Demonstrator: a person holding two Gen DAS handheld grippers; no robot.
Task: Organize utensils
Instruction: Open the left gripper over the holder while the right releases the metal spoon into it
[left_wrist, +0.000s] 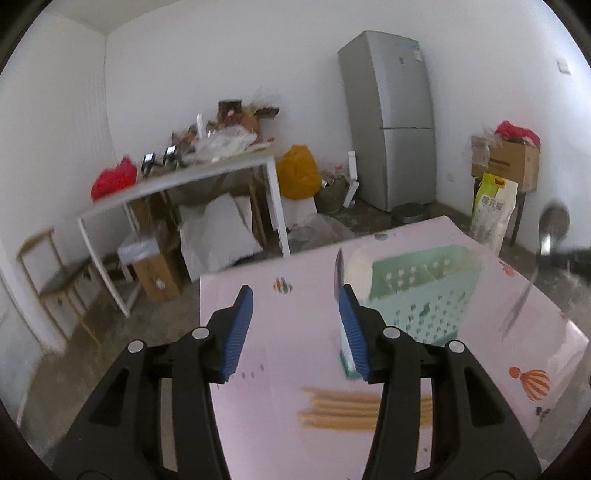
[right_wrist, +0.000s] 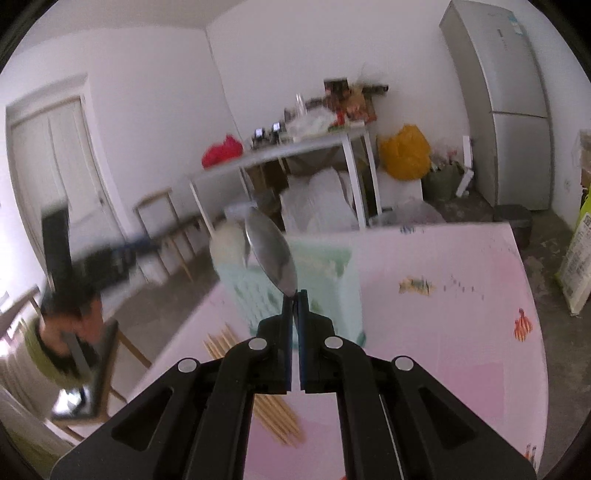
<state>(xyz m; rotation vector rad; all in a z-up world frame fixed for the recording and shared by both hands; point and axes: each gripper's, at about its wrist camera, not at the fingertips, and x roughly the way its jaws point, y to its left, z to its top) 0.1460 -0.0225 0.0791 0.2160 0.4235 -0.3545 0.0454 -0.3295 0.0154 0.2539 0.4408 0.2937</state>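
Note:
A mint-green perforated utensil basket (left_wrist: 424, 291) stands on the pink table (left_wrist: 288, 369), with a knife blade (left_wrist: 338, 269) and a pale ladle in it. Wooden chopsticks (left_wrist: 332, 408) lie on the table in front of it. My left gripper (left_wrist: 295, 317) is open and empty, hovering left of the basket. My right gripper (right_wrist: 295, 299) is shut on a metal spoon (right_wrist: 271, 251), bowl up, held above the basket (right_wrist: 332, 280). That spoon also shows at the right edge of the left wrist view (left_wrist: 552, 229). The chopsticks (right_wrist: 258, 387) lie below my right gripper.
The pink table (right_wrist: 443, 332) has cartoon prints. Beyond it stand a cluttered white table (left_wrist: 184, 181), a grey fridge (left_wrist: 391, 118), a wooden chair (left_wrist: 55, 280), bags and boxes. A person (right_wrist: 55, 332) is at the left in the right wrist view.

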